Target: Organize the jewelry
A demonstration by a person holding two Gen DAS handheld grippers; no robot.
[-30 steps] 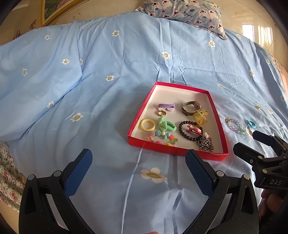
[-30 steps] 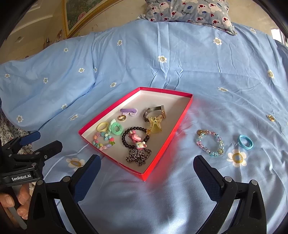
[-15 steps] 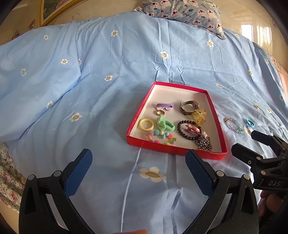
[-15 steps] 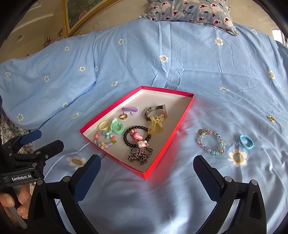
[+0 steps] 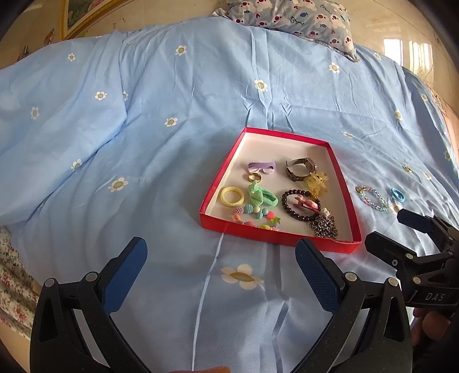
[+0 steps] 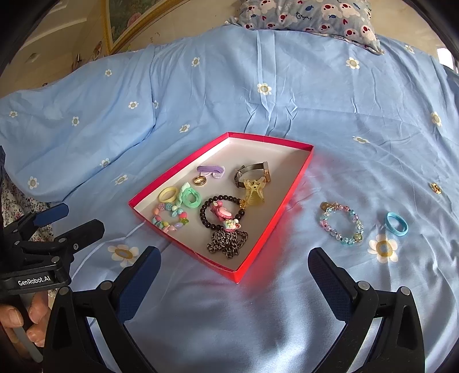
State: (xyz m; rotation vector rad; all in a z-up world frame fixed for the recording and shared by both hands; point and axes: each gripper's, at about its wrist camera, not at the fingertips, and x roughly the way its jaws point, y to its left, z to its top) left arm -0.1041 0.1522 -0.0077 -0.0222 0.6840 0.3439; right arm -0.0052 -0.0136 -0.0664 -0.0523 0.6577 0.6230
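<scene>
A red tray (image 5: 279, 236) (image 6: 282, 198) lies on the blue bedspread and holds several pieces: a watch (image 6: 252, 172), a black bead bracelet (image 6: 222, 212), a metal chain (image 6: 228, 242), a gold ring (image 6: 200, 180), hair ties and beads. Right of the tray on the sheet lie a pastel bead bracelet (image 6: 341, 223) (image 5: 372, 198), a blue hair tie (image 6: 396, 223) (image 5: 398, 195) and a small gold piece (image 6: 436, 188). My left gripper (image 5: 221, 272) is open and empty, in front of the tray. My right gripper (image 6: 233, 275) is open and empty, in front of the tray's right corner.
The bed is covered by a blue daisy-print sheet (image 5: 172, 86). A patterned pillow (image 6: 309, 14) lies at the far end. A floral cloth (image 5: 11, 275) shows at the bed's left edge. Each gripper shows in the other's view: the right (image 5: 413, 238), the left (image 6: 60, 223).
Both views have shifted slightly, with the tray a little lower or closer in the right wrist view. Both grippers stay open and nothing was picked up.
</scene>
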